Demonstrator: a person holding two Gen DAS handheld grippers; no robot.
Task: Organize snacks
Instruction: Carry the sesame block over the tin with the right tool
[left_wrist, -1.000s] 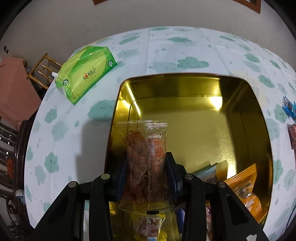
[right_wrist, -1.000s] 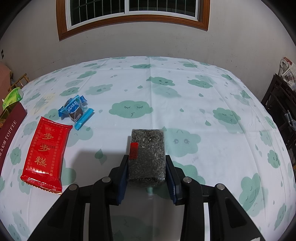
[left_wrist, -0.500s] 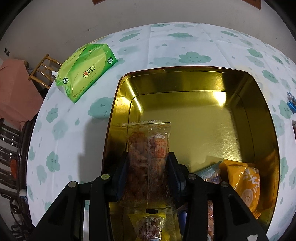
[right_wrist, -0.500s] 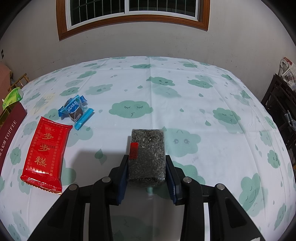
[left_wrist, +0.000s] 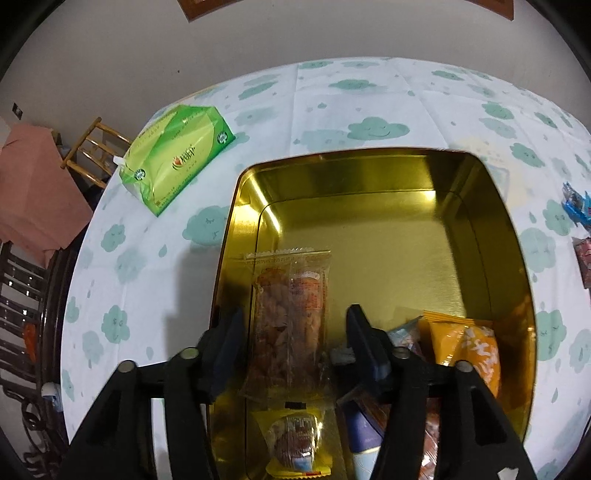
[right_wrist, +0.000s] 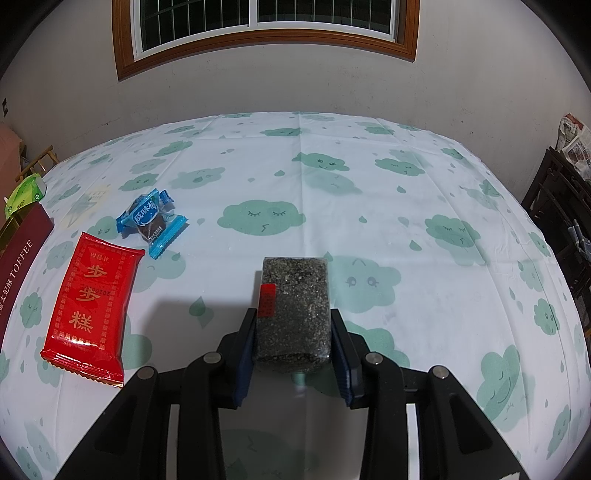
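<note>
left gripper (left_wrist: 293, 334): jaws just widened, clear twist-biscuit packet (left_wrist: 290, 314) released in gold tin (left_wrist: 373, 168) | right gripper (right_wrist: 293, 338): clamped black sesame bar (right_wrist: 293, 306) above bench (right_wrist: 369, 184)

Counts, left wrist view: one gold tin (left_wrist: 491, 236). Inside it, one clear twist-snack packet (left_wrist: 290, 314) between the fingers (left_wrist: 225, 343), neither pad touching it. One yellow-wrapped round snack (left_wrist: 295, 443) below the fingers, near the bottom edge. One orange packet (left_wrist: 469, 350) right of the right finger. At least two more wrappers beside it, partly hidden, exact number unclear. One green tissue pack (left_wrist: 173, 162) on the cloth, up-left of the fingers.

Right wrist view: one dark sesame block (right_wrist: 293, 312) between the fingers (right_wrist: 245, 354). One red packet (right_wrist: 90, 310) to their left. One blue-wrapped candy (right_wrist: 151, 221) up-left. One maroon tin side (right_wrist: 20, 258) at far left.
</note>
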